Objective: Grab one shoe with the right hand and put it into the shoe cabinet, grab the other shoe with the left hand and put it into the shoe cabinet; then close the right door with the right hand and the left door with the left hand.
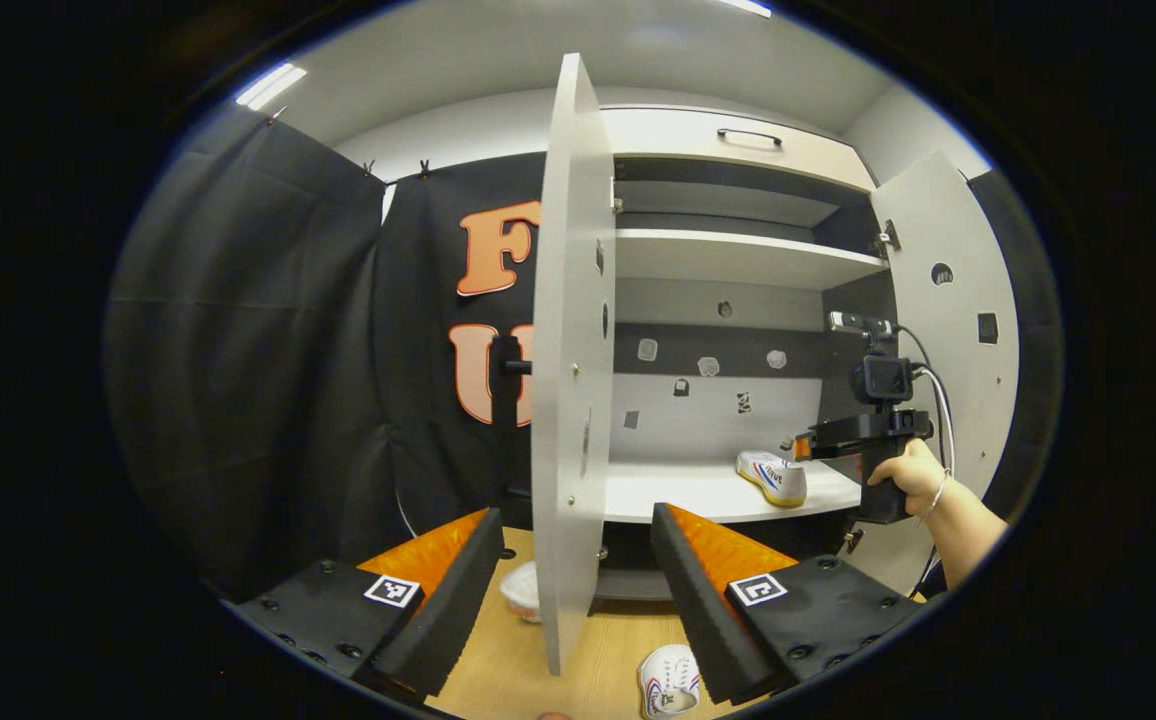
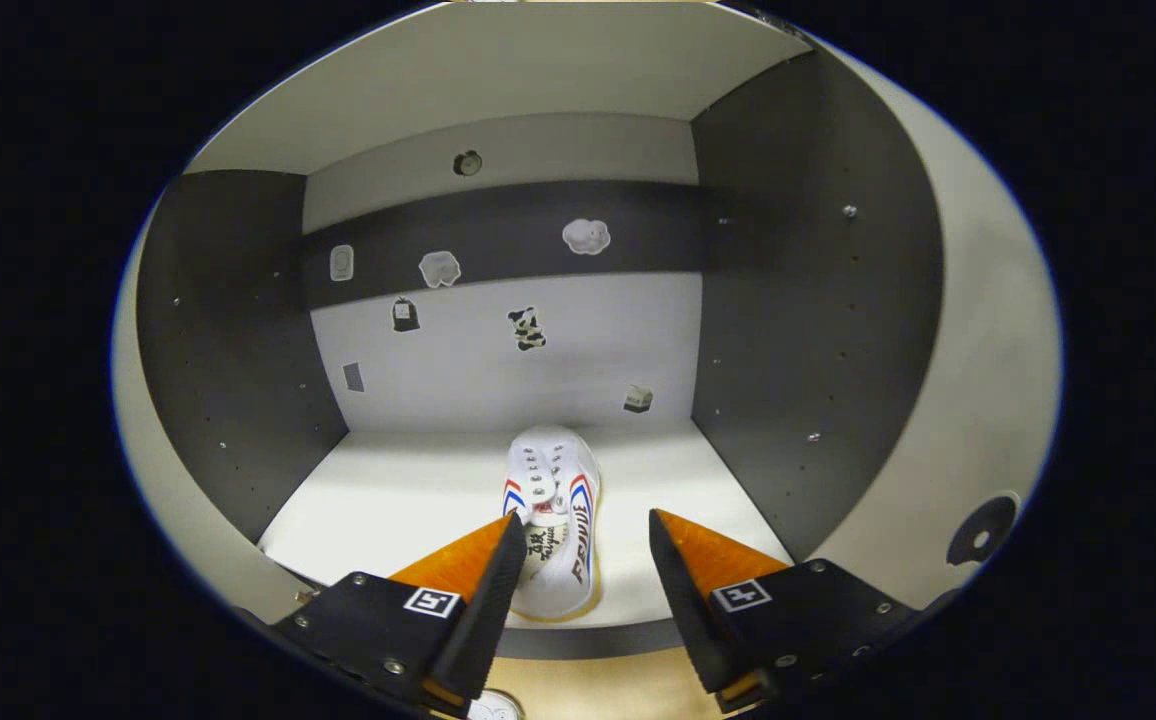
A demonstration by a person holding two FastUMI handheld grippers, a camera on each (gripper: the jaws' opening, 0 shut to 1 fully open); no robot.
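In the right gripper view a white shoe (image 2: 550,520) with red and blue stripes lies on the lower shelf (image 2: 388,500) of the shoe cabinet, toe toward the back. My right gripper (image 2: 583,530) hangs open just behind its heel, with the left finger close to the shoe and the right finger apart from it. The left gripper view has that same shoe (image 1: 773,478) on the shelf, with the right gripper (image 1: 798,445) held by a hand above it. The second white shoe (image 1: 670,682) lies on the wooden floor below. My left gripper (image 1: 578,530) is open and holds nothing.
The cabinet's left door (image 1: 568,380) stands open, edge-on right in front of my left gripper. The right door (image 1: 948,330) is swung wide behind the hand. An upper shelf (image 1: 738,255) and a drawer (image 1: 748,140) sit above. A small white object (image 1: 523,592) lies on the floor by the left door.
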